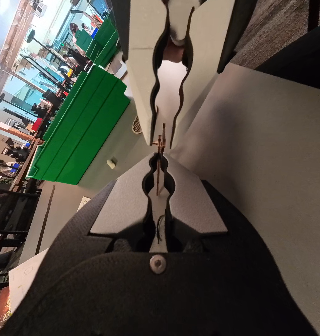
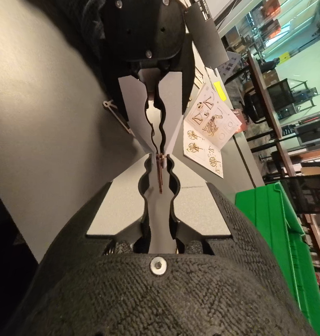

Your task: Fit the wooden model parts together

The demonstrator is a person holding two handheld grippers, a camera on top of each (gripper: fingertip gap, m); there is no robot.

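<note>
1. Wooden strip (image 1: pixel 157 177), thin and seen edge-on, is pinched at the tips of the left gripper (image 1: pixel 158 154), whose fingers are nearly together on it.
2. Right gripper (image 1: pixel 162 143) faces the left one tip to tip in the left wrist view; its fingers stand narrow, and a second wooden part (image 1: pixel 163 135) sits between their tips, but whether they press on it I cannot tell from this side.
3. In the right wrist view the right gripper (image 2: pixel 160 157) has its fingers closed to a narrow gap around a dark wooden part (image 2: pixel 160 174) that hangs back between them; the left gripper (image 2: pixel 160 150) meets it from above.
4. Both parts touch or overlap at the point where the four fingertips converge; the joint itself is too small to read.
5. Grey table (image 1: pixel 255 145) lies open on one side of the grippers, up to its edge against the dark floor.
6. Green bins (image 1: pixel 86 131) stand on the other side, near but apart from the grippers, with a wooden wheel (image 1: pixel 137 125) lying between them and the right gripper.
7. Instruction sheet (image 2: pixel 208 131) lies on the table beside the grippers, with another green bin (image 2: pixel 275 236) near the table edge.
8. A loose pale piece (image 2: pixel 117 118) lies on the table by the left gripper.
</note>
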